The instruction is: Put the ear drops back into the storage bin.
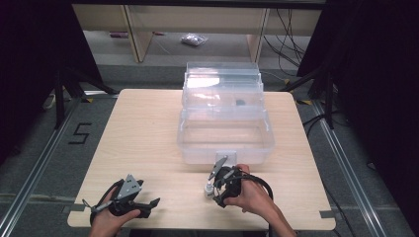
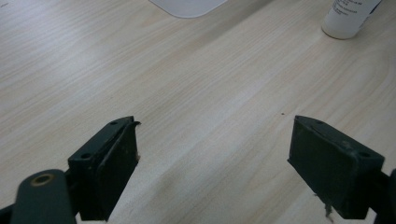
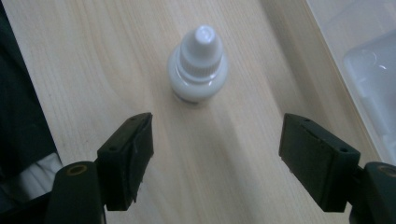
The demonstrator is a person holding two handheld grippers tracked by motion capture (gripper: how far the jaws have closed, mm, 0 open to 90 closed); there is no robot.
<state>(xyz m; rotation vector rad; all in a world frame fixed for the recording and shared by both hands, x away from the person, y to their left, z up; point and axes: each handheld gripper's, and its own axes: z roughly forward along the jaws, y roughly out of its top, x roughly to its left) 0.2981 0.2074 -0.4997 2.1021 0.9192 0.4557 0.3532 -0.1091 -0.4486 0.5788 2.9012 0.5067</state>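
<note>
On pale wood-grain table, small white conical-capped bottle, clear plastic box

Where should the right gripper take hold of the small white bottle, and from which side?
Probably the wide round body below the cap of the bottle, coming down from above: it stands upright, and the open right gripper already looks down on it.

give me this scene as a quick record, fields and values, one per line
surface: wooden table
bottle: small white dropper bottle, upright, cap on
bottle place: near front edge, in front of the box
box: clear plastic box, lid open
left gripper: open, over bare wood
right gripper: open, above the bottle, not touching
</note>
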